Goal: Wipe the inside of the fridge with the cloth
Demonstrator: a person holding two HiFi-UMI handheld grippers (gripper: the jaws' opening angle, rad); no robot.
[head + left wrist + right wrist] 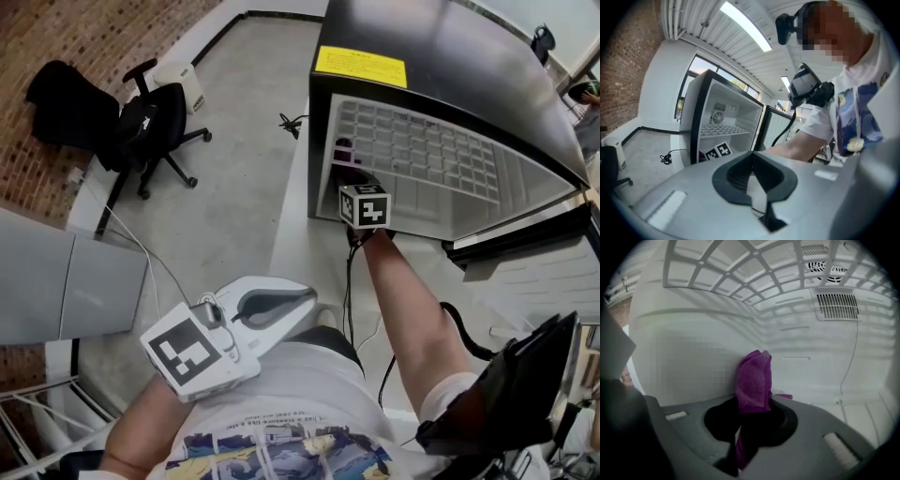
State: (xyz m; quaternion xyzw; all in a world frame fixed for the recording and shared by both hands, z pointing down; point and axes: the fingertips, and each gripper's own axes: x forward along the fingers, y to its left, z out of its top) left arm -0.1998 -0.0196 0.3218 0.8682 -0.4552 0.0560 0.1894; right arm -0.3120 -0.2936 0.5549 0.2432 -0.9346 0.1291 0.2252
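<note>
Right hand-held gripper (cloth) inside fridge

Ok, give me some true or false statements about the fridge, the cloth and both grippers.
1. The right gripper is shut on the cloth. True.
2. The cloth is blue. False: it is purple.
3. The left gripper is inside the fridge. False: it is outside, held low near the person's shirt, shut and empty.
4. The fridge is open, with the right gripper reaching in under its shelf. True.
5. A chair stands on the floor to the left of the fridge. True.
</note>
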